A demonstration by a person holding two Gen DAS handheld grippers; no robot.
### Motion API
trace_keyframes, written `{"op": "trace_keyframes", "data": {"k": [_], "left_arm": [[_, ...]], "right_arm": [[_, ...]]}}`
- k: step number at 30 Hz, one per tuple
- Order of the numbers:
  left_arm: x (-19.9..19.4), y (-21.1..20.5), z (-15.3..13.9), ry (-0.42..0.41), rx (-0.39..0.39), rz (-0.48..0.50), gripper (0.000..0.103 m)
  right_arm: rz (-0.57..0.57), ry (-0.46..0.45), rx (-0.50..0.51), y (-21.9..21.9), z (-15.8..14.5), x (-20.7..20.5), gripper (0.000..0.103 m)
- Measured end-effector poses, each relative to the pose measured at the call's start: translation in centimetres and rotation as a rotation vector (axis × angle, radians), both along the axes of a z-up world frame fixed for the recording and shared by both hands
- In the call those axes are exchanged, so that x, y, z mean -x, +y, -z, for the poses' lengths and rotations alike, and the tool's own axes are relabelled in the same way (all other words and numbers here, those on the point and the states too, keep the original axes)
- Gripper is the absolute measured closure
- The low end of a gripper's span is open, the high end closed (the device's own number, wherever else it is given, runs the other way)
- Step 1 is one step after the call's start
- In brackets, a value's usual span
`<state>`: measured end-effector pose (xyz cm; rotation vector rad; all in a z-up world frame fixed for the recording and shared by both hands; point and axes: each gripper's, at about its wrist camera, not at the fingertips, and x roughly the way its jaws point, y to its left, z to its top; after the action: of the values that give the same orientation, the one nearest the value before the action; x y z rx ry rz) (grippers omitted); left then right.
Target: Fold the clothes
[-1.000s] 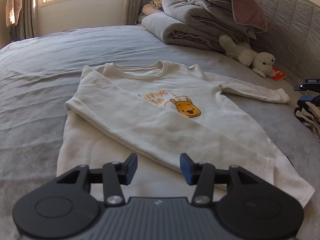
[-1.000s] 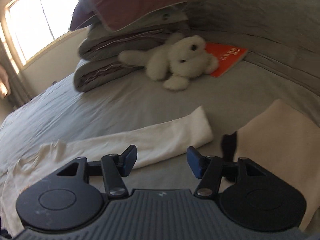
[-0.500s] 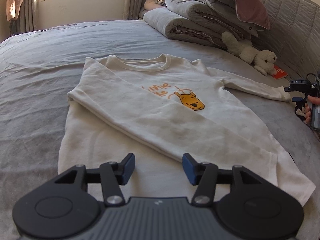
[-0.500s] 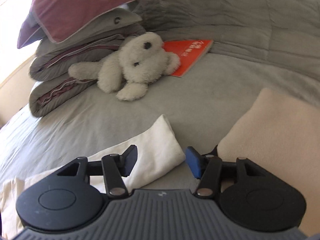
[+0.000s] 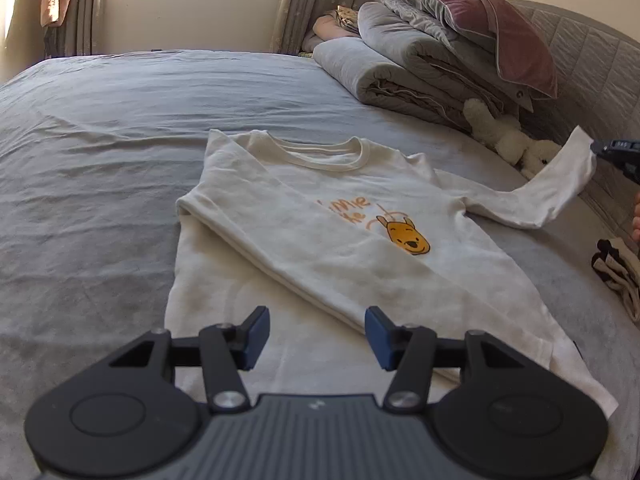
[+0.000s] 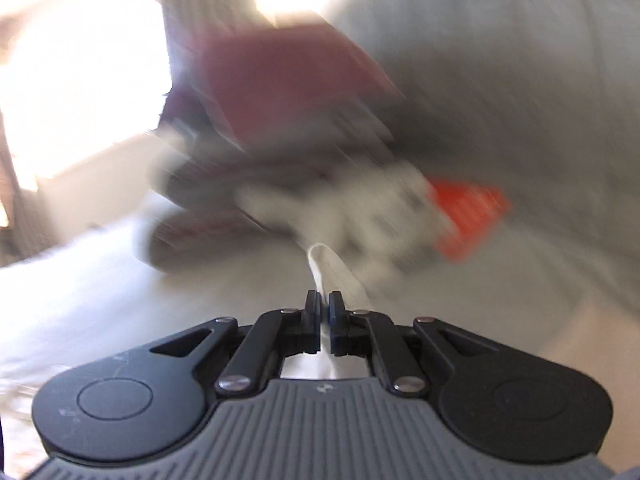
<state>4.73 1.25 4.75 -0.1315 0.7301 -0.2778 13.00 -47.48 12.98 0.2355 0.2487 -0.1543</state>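
On the grey bed [image 5: 100, 128], a cream long-sleeved shirt [image 5: 328, 240] is lying face up, its yellow bear print [image 5: 406, 236] showing on the chest. One sleeve [image 5: 280, 252] is lying folded diagonally across the front of the shirt. I am holding my left gripper [image 5: 316, 332] low over the shirt's hem; its blue fingers [image 5: 256, 336] are standing released, parted, with nothing between them. At the far right of the left wrist view, my right gripper [image 5: 600, 150] is gripping the cuff of the other sleeve [image 5: 560, 184], which is rising off the bed and bending upward from the shoulder. In the right wrist view, heavily blurred, the right gripper's fingers [image 6: 314, 320] are clenched on that white cuff [image 6: 332, 272], the cloth sticking out ahead of them. Behind the shirt, folded grey quilts [image 5: 408, 64] are stacked under a maroon pillow [image 5: 488, 28], with a white plush toy [image 5: 508, 140] just beside them. A striped garment [image 5: 616, 276] is lying at the bed's right edge.
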Motion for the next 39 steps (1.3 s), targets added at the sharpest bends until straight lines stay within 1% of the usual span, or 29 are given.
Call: {"op": "trace_keyframes", "data": {"k": [4,5,7,9,12,14,16,18,20,24,27,28,29,31,33,35,36,38,39], "left_arm": [[-0.3,1.6,-0.9,-0.001,0.079,-0.055,0.049],[-0.3,2.2,-1.2,0.000,0.102,-0.071,0.049],[-0.3,3.4,-1.5,0.003,0.148,-0.104,0.049],[-0.2,4.8,-1.7,0.007,0.198,-0.139,0.048],[-0.1,7.0,-1.5,0.028,0.281,-0.196,0.047],[-0.1,8.4,-1.0,0.059,0.347,-0.229,0.047],[-0.1,9.3,-0.5,0.087,0.402,-0.245,0.047],[-0.1,9.4,-0.3,0.099,0.425,-0.240,0.047],[-0.2,8.8,-0.2,0.106,0.408,-0.210,0.045],[-0.3,7.0,0.1,0.131,0.350,-0.141,0.045],[-0.2,5.7,0.1,0.131,0.292,-0.080,0.048],[-0.2,5.3,0.1,0.130,0.261,-0.063,0.048],[-0.1,4.9,0.0,0.129,0.225,-0.050,0.050],[-0.1,4.1,0.0,0.124,0.148,-0.027,0.051],[0.1,3.6,-0.1,0.121,0.110,0.001,0.051],[0.2,3.3,0.0,0.121,0.098,0.028,0.051],[0.3,3.1,0.1,0.121,0.086,0.037,0.051],[0.4,2.7,0.2,0.121,0.061,0.056,0.051],[0.4,2.4,0.4,0.121,0.044,0.068,0.051]], "right_arm": [[-0.306,-0.164,0.073,8.4,-4.5,4.2,0.097],[-0.388,-0.186,0.094,10.7,-5.1,5.2,0.097],[-0.556,-0.193,0.139,15.7,-5.1,7.0,0.097],[-0.729,-0.159,0.187,20.4,-3.5,8.9,0.097],[-0.963,-0.053,0.314,27.1,0.5,11.6,0.097],[-1.072,0.016,0.400,30.4,3.2,13.0,0.097],[-1.146,0.081,0.448,32.5,5.1,13.7,0.097],[-1.191,0.131,0.501,33.7,6.5,14.3,0.097],[-1.205,0.151,0.551,34.3,7.0,14.7,0.097],[-1.215,0.183,0.525,33.9,6.4,13.8,0.096],[-1.246,0.218,0.511,33.6,7.0,13.8,0.095],[-1.255,0.225,0.497,33.4,7.3,13.8,0.094],[-1.271,0.230,0.466,33.1,7.3,13.6,0.092],[-1.313,0.244,0.390,32.3,6.9,13.0,0.091],[-1.342,0.257,0.330,31.2,6.3,12.5,0.091],[-1.371,0.269,0.269,30.2,5.8,12.0,0.090],[-1.358,0.271,0.247,29.6,5.5,11.6,0.089],[-1.281,0.273,0.212,28.3,4.9,10.7,0.083],[-1.212,0.288,0.180,27.4,4.6,9.7,0.076]]}}
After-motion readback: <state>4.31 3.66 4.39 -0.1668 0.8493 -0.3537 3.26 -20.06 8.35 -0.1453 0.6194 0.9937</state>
